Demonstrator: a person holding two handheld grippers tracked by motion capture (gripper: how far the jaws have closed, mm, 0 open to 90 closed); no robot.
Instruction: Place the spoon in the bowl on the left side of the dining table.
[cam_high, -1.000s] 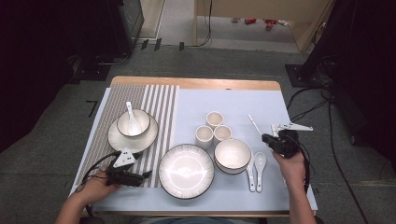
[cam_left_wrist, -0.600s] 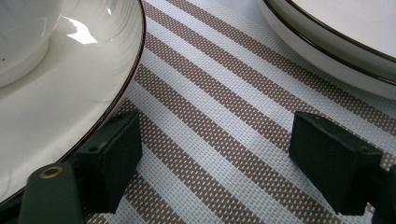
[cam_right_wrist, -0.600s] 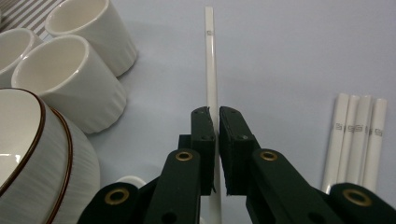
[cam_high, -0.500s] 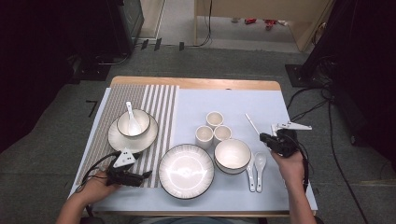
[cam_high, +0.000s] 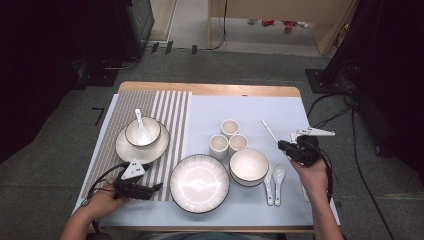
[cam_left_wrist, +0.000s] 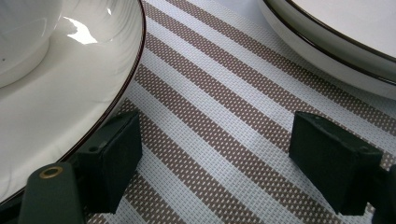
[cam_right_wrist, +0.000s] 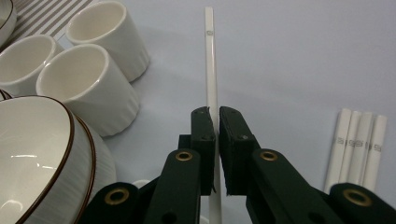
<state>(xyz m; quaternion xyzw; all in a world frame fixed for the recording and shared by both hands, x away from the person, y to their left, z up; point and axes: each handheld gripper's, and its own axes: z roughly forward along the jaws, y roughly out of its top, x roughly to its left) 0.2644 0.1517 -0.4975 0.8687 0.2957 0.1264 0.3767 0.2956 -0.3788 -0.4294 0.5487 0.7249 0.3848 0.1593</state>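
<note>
I'm pinching one chopstick (cam_right_wrist: 209, 70) in my right gripper (cam_right_wrist: 217, 114), its long axis pointing straight ahead past the cups (cam_right_wrist: 88, 81); left gripper (cam_left_wrist: 215, 154) is idling wide.

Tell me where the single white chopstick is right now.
The chopstick is clamped in the right gripper, on the table's right side in the high view, its free end pointing past the three cups, with four more sticks lying farther right.

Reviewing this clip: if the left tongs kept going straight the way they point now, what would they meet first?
Probably the large empty plate. In the high view the left tongs, jaws open, lie low on the striped placemat pointing toward its rim, with bare mat between. Depth is hard to judge.
</note>
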